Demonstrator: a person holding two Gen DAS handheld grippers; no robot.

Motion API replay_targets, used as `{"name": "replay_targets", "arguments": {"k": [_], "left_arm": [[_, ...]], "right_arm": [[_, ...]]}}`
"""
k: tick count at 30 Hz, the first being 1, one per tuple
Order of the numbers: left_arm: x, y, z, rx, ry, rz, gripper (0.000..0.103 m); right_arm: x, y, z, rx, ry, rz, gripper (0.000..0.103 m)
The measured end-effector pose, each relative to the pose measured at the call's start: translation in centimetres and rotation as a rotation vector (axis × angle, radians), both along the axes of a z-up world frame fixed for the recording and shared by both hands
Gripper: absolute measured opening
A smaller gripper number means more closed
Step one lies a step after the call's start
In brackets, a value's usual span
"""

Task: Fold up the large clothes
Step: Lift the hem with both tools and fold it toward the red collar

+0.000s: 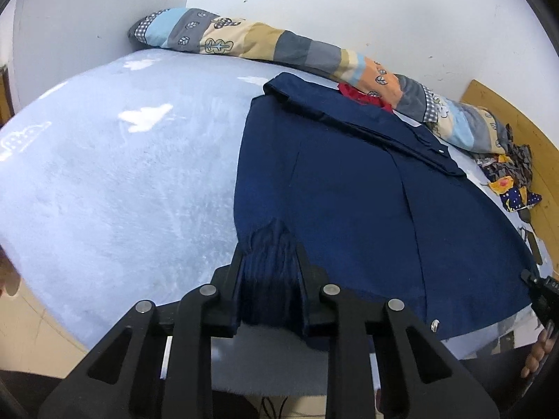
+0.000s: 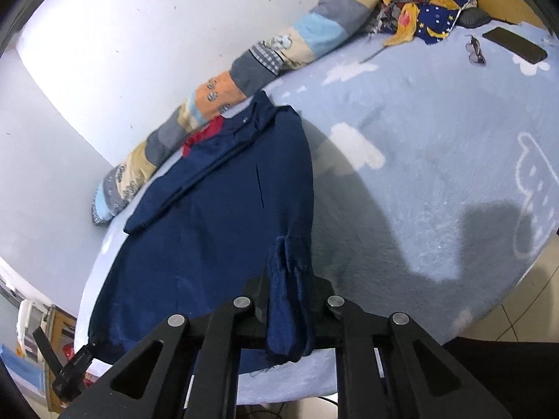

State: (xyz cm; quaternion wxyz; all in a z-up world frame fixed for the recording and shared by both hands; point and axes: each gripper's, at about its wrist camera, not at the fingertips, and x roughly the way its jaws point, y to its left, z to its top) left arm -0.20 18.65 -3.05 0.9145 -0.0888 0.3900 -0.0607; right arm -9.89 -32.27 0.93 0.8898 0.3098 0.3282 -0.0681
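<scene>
Both jaws pinch navy jacket (image 1: 349, 181) hem.

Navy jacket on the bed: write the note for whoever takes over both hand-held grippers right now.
Left hand-held gripper: shut on a bunched near corner of the navy jacket.
Right hand-held gripper: shut on the jacket's other near corner.
The jacket lies spread on the light blue blanket, its far edge with a folded strip toward the patchwork quilt roll; a red cloth peeks out there.
Done: both near corners gripped.
Left: probably lift the near edge and carry it toward the far edge, then flatten.
Phone and glasses lie apart, off to the right.
</scene>
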Motion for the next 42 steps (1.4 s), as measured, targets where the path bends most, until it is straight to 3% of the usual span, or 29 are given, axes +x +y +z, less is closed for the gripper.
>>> {"name": "replay_targets", "arguments": {"k": [21,30,39,42], "left_arm": [[-5.5,1.2,4.8,-0.042,-0.067,-0.016,0.021],[-4.4,1.3,6.9,-0.052,-0.085,-0.013,0.021],[-2.4,2.6,10.2,-0.155,-0.093,0.030,0.021],[-2.2,2.3,10.8,-0.148,-0.103,0.026,0.021]], "right_arm": [[-5.4,-0.5,3.7,0.074,-0.049,0.026,0.012],[-4.6,-0.3,6.7,0.086,-0.094,0.053,0.012],[-3.0,-1.0,10.6,0.128,-0.147,0.071,0.012],[-2.8,-1.0,11.2,0.147,-0.156,0.075,0.012]]}}
